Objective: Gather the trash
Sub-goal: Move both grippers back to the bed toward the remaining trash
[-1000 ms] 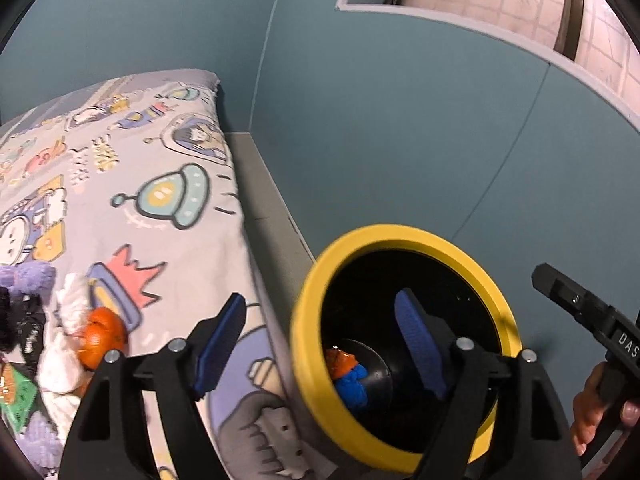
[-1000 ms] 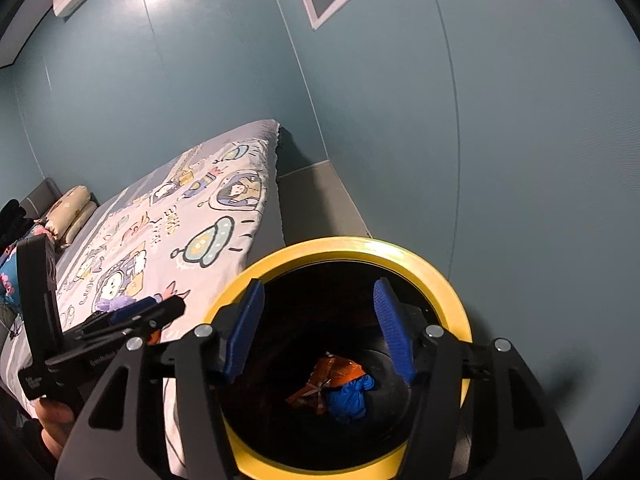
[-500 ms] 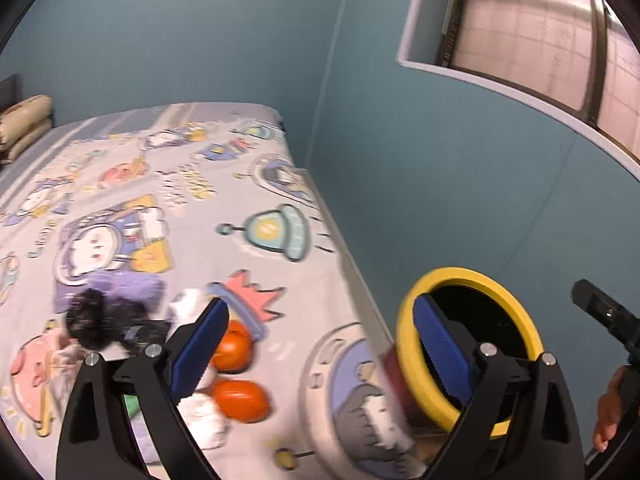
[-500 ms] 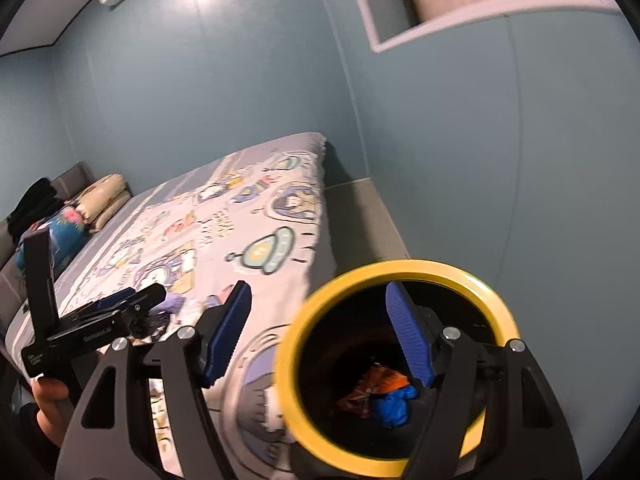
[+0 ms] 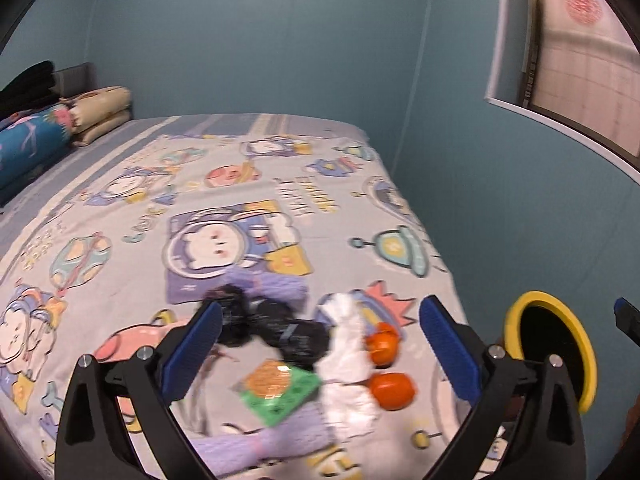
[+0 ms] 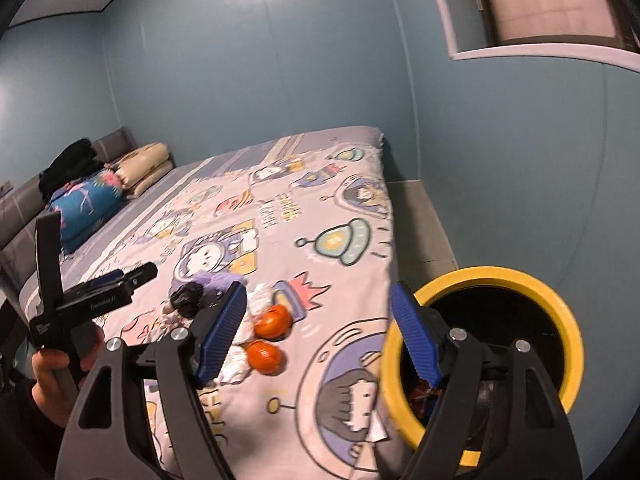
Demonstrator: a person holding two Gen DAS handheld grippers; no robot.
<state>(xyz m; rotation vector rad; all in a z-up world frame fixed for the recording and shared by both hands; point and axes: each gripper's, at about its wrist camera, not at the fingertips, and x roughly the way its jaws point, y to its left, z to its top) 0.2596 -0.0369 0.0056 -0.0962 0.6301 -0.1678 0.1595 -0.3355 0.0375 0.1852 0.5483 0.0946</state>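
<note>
A pile of trash lies on the cartoon-print bed sheet: a black crumpled bag, white crumpled tissue, a green wrapper and two orange fruits. My left gripper is open and empty, hovering just above the pile. A yellow-rimmed black bin stands beside the bed, with orange trash inside; it also shows in the left wrist view. My right gripper is open and empty, between the fruits and the bin. The left gripper's body shows at left.
Folded bedding and pillows lie at the head of the bed. A teal wall with a window runs along the right side. A strip of grey floor separates bed and wall. A purple cloth lies near the pile.
Both grippers have swung left, away from the bin's mouth and toward the bed. The left gripper now faces the trash pile; the bin has shifted to the right edge of both views.
</note>
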